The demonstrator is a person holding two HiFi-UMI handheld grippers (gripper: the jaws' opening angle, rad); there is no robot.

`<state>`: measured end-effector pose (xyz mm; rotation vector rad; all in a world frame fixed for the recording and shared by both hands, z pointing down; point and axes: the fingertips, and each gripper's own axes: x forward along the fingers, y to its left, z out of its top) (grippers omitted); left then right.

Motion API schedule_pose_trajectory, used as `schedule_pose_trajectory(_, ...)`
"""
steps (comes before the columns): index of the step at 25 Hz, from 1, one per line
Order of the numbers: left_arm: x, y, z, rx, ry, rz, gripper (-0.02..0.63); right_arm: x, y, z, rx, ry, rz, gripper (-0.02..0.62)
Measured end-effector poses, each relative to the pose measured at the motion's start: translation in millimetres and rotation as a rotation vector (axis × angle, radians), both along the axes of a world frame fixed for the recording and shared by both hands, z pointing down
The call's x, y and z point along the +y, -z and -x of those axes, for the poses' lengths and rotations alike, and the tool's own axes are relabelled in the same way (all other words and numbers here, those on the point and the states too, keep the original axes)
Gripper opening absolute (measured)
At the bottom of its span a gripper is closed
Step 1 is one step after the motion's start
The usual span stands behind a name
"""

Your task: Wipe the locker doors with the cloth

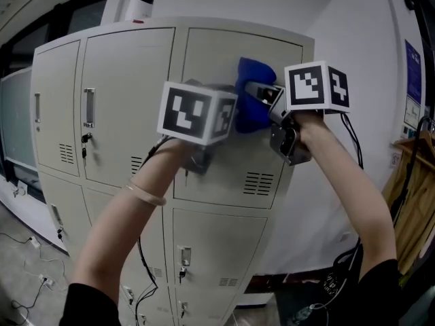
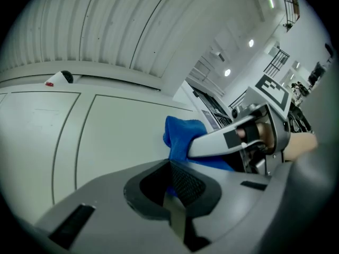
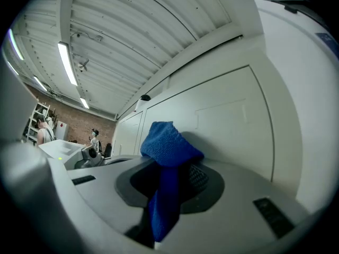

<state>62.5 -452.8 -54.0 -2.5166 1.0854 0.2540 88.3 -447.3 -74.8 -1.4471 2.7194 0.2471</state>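
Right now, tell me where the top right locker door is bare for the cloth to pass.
Bare: the band from the top edge of the door to the cloth, and the patch below the cloth down to the vent slots. Crowded: mid-height, where the right claw grips the cloth and the shut, empty left claw hangs by the door's left edge.

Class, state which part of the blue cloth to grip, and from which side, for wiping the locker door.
Grip the blue cloth by its gathered tail, coming from the side away from the locker door. The right tool holds it so, leaving the bunched wad facing the door.
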Motion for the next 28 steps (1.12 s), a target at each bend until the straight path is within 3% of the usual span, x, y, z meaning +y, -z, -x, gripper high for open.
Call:
schedule_pose_trajectory(8, 8, -3, -50, -0.014, -0.086, -0.022, 0.006, 9, -3, -49, -0.012, -0.068, -0.01, 0.084)
schedule_pose_trajectory(18, 16, -12, -110, -0.089, -0.116, -0.001, 0.006, 19, -12, -111, -0.04, -0.174, 0.007, 0.084)
schedule_pose_trajectory(28, 24, -17, -120, -0.087, -0.113, 0.018, 0.006, 21, -14, -116, -0.06, -0.217, -0.001, 0.084)
